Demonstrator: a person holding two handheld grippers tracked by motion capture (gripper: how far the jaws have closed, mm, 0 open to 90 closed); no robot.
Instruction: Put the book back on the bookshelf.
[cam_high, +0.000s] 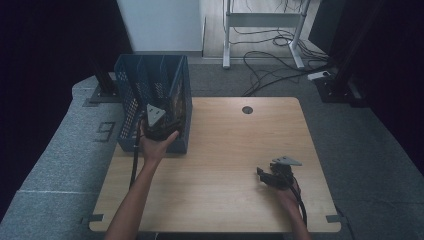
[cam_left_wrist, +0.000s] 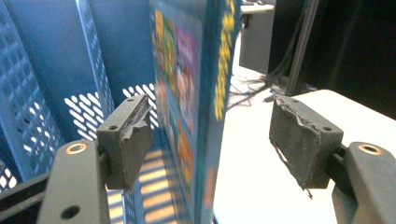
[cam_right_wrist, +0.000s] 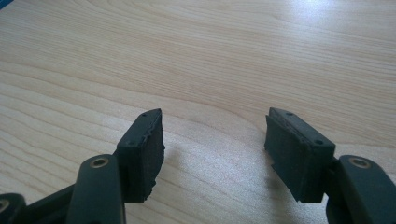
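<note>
A blue perforated file basket (cam_high: 131, 95) stands on the left end of the wooden table (cam_high: 225, 150). A colourful book (cam_high: 177, 102) stands upright in its right-hand compartment. My left gripper (cam_high: 159, 122) is at the basket's near end. In the left gripper view the book (cam_left_wrist: 187, 70) stands between the jaws of my left gripper (cam_left_wrist: 213, 109), which is open; neither pad presses on it, and the right pad (cam_left_wrist: 299, 140) is well clear. My right gripper (cam_high: 261, 175) rests low over the table's near right part. Its jaws (cam_right_wrist: 214, 144) are open with nothing between them, bare wood beneath.
A round cable hole (cam_high: 247, 110) sits near the table's far edge. Behind the table stand a white desk frame (cam_high: 262, 20) and loose cables (cam_high: 280, 65) on the grey floor. Inside the basket, blue dividers (cam_left_wrist: 93, 51) rise left of the book.
</note>
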